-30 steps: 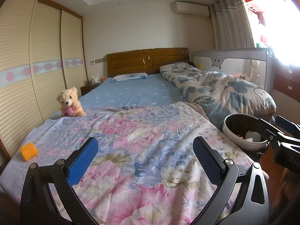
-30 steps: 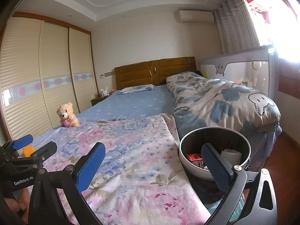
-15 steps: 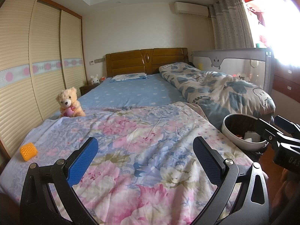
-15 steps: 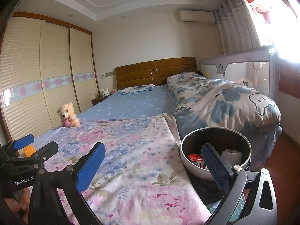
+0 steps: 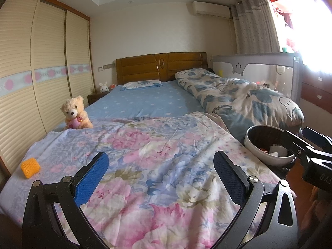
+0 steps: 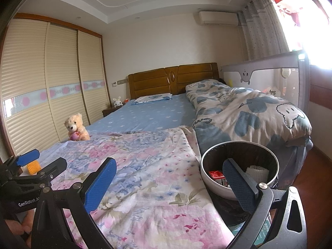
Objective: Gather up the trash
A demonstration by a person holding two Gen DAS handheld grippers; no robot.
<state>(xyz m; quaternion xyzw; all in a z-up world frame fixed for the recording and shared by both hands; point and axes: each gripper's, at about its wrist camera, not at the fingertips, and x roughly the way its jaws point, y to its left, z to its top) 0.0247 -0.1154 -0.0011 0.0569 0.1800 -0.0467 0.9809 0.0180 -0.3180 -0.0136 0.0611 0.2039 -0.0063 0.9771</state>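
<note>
- Orange, mesh-textured lump (image 5: 30,167) – the one loose scrap in sight – lies on the floral quilt (image 5: 157,166) near the bed's left edge at the foot, well apart from the bin. In the right wrist view it shows partly hidden behind the left gripper's fingers (image 6: 34,167).
- Bin (image 6: 217,188) – round, pale rim, dark inside – stands off the right side of the bed, just beside the quilt's edge. Inside: a red-and-white carton (image 6: 217,177) and a white pleated paper cup (image 6: 257,171).
- Left gripper (image 5: 158,174): blue-padded fingers spread wide, nothing between them, over the quilt's middle; the orange lump is off to its left, not between the fingers.
- Right gripper (image 6: 168,181): also spread wide, holding nothing; its right finger lies across the bin's opening in its own view, left finger over the quilt. Whether it is above or just short of the bin, cannot tell.
- Each gripper shows at the edge of the other's view – the right one beside the bin (image 5: 311,145), a hand partly visible under it.
- Teddy bear (image 5: 75,114), tan, sits upright at the quilt's far edge on the left, holding something pink.
- Beyond: blue sheet (image 5: 145,103), pillow (image 5: 142,84) at the wooden headboard (image 5: 161,66), a rolled cloud-print duvet (image 5: 238,95) along the right side against a grey bed rail (image 5: 255,64).
- Slatted wardrobe doors (image 5: 47,72) along the left wall; small white plush rabbit (image 5: 103,87) on the nightstand by the headboard.
</note>
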